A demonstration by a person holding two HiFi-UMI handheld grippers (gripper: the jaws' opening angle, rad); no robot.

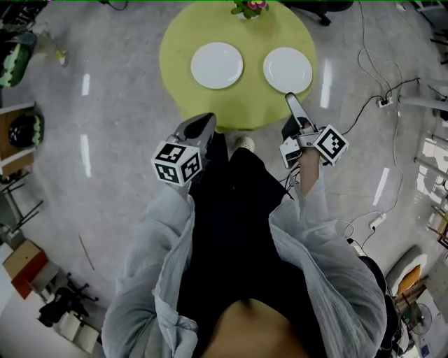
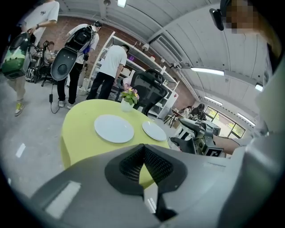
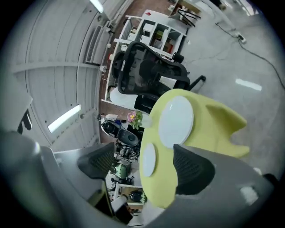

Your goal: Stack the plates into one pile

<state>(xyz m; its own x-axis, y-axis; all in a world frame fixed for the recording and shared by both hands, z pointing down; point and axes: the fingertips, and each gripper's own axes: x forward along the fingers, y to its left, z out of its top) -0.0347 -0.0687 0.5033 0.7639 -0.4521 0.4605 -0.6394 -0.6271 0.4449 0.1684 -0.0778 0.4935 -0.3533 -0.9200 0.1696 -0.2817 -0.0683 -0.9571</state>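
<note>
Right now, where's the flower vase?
Head view, top centre: the flower vase stands at the far edge of the yellow table, beyond the gap between the left plate and right plate.

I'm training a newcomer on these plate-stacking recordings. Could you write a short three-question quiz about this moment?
1. True or false: the left plate already lies on the right plate.
2. Which gripper's jaws stand apart? A) left gripper B) right gripper C) both
3. What stands at the far edge of the round yellow-green table?

Key:
1. False. They lie side by side, apart.
2. B. It is empty; the left gripper is shut.
3. A small pot of flowers.
</note>
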